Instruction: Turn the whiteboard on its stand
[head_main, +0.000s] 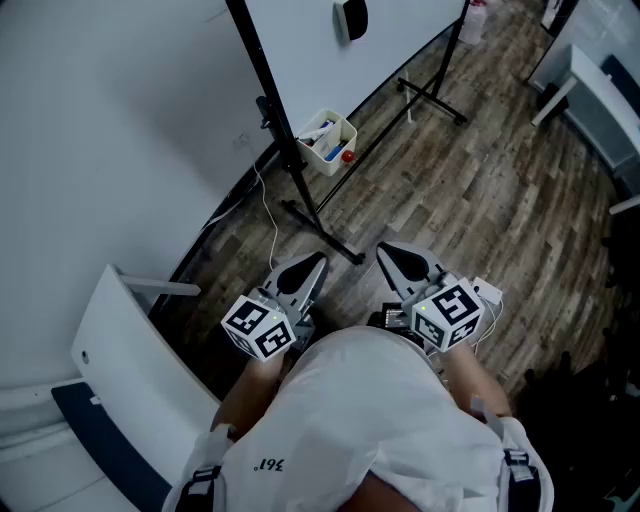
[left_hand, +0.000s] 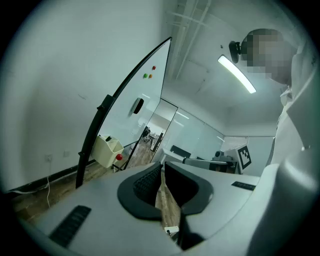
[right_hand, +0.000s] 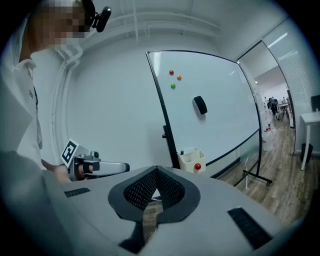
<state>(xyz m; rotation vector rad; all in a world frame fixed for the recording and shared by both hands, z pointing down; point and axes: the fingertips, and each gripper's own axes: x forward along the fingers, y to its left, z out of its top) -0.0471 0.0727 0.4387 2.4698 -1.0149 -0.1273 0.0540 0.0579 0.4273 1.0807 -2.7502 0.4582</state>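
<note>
Now, grey left gripper (head_main: 318, 262): pressed together, empty.
grey right gripper (head_main: 386, 250): seemingly likewise, nothing within reach.
black-framed white whiteboard (head_main: 300, 50): twelve o'clock, well apart.

Glossy whiteboard (right_hand: 225, 135), black metal stand (right_hand: 165, 134) (floor (head_main: 480, 200) matt wood-grain).

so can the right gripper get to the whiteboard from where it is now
Probably not yet: the right gripper sits close to the person's body, jaws together, with open floor between it and the whiteboard. Nothing stands in the way, so a step forward should do it.
</note>
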